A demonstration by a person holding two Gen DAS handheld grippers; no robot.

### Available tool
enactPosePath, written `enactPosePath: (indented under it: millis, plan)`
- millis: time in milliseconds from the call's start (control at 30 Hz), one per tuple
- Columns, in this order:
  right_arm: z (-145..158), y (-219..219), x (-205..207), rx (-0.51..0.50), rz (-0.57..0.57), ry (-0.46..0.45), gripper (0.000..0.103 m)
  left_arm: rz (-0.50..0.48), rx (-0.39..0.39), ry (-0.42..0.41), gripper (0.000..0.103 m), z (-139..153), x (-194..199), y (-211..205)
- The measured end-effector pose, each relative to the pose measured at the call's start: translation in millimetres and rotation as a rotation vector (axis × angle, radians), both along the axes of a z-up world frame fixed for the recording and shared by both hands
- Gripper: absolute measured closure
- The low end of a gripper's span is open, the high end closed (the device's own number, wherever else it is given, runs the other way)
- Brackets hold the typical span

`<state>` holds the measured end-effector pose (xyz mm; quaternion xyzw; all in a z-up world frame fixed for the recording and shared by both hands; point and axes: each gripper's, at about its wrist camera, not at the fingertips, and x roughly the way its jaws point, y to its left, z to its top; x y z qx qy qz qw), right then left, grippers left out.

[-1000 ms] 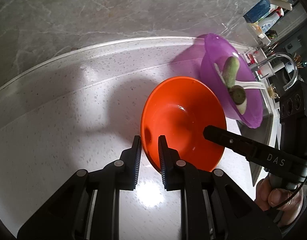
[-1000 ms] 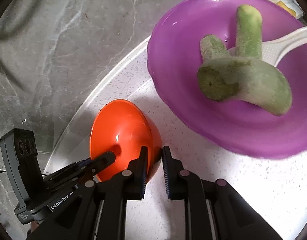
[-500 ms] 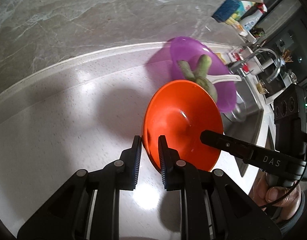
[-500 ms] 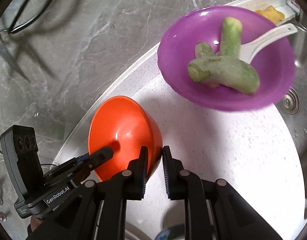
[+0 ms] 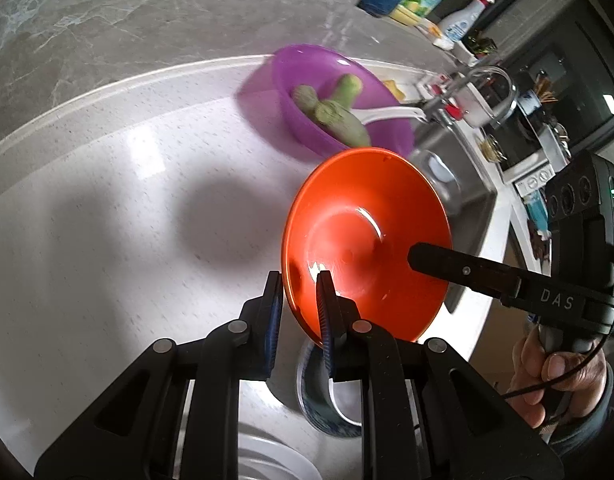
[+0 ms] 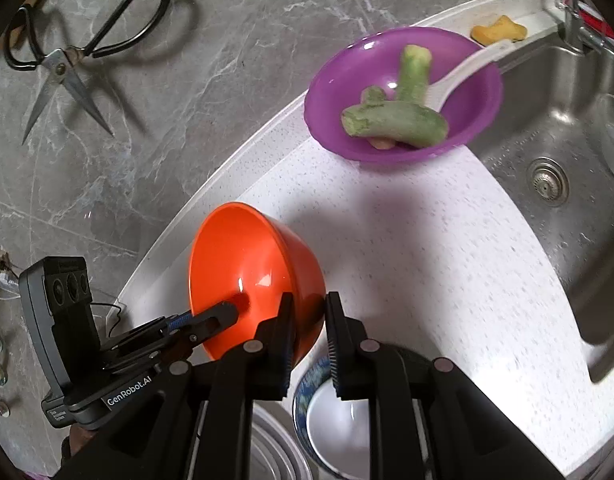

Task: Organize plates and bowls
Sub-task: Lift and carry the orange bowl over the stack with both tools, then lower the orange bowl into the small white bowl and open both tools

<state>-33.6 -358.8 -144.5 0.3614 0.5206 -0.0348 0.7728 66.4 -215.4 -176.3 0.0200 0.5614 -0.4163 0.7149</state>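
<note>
Two claws, left claw [image 5: 300, 300] and right claw [image 6: 310, 320], each pinching orange bowl [image 5: 367, 248] rim.

White speckled counter [image 6: 419, 248] bears a purple bowl [image 6: 479, 92] (holding vegetables)

The blue-patterned bowl [image 6: 307, 392] sits half hidden behind the right gripper [image 6: 310, 336]. A pale plate [image 5: 267, 460] is cut off by the bottom edge. The purple bowl [image 5: 303, 80] looks slightly blurred.
</note>
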Motion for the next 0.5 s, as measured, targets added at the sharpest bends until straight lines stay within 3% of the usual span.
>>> enactPosePath:
  millis: [500]
  plan:
    - [-3.0, 6.8, -62.8, 0.005, 0.013, 0.065, 0.086, -0.07, 0.01, 0.06, 0.088, -14.6, -77.5, 15.0]
